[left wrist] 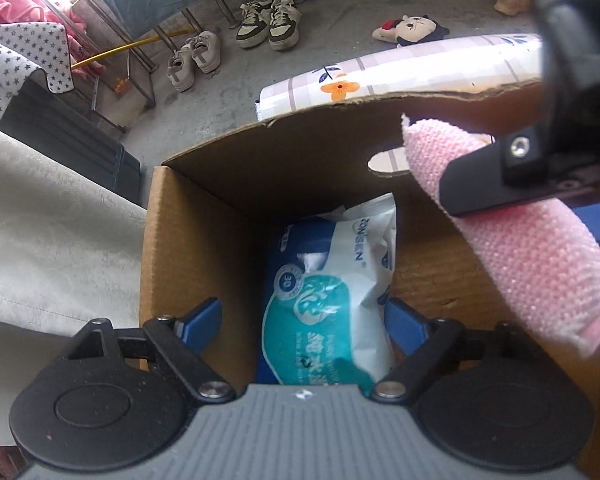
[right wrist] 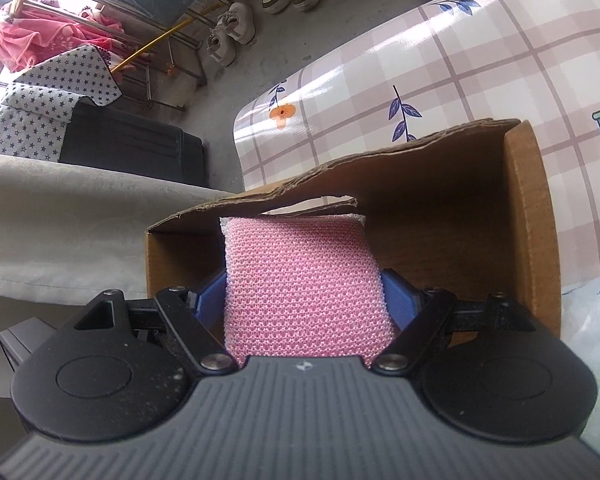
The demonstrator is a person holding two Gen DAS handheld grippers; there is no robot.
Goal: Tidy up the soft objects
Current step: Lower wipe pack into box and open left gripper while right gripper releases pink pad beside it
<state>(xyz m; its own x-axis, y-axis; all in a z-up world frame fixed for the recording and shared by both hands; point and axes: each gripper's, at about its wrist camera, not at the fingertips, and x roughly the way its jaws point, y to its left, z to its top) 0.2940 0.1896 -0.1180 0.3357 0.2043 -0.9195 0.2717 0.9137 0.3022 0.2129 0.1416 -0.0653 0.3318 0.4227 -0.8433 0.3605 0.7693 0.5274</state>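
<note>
An open cardboard box (left wrist: 204,224) stands on the table, also in the right wrist view (right wrist: 532,216). A blue and white wipes pack (left wrist: 332,288) lies inside the box between the fingers of my left gripper (left wrist: 304,320), whose jaws stand wide at the pack's sides; whether they press it is unclear. My right gripper (right wrist: 304,292) is shut on a pink mesh sponge (right wrist: 304,292) and holds it over the box. The sponge (left wrist: 532,256) and a right finger (left wrist: 488,184) show at the right of the left wrist view.
The table has a checked floral cloth (right wrist: 460,80). A beige fabric (left wrist: 52,220) lies left of the box. On the floor behind are shoes (left wrist: 268,20), a plush toy (left wrist: 412,30), a dark crate (left wrist: 72,140) and a star-patterned cloth (left wrist: 16,64).
</note>
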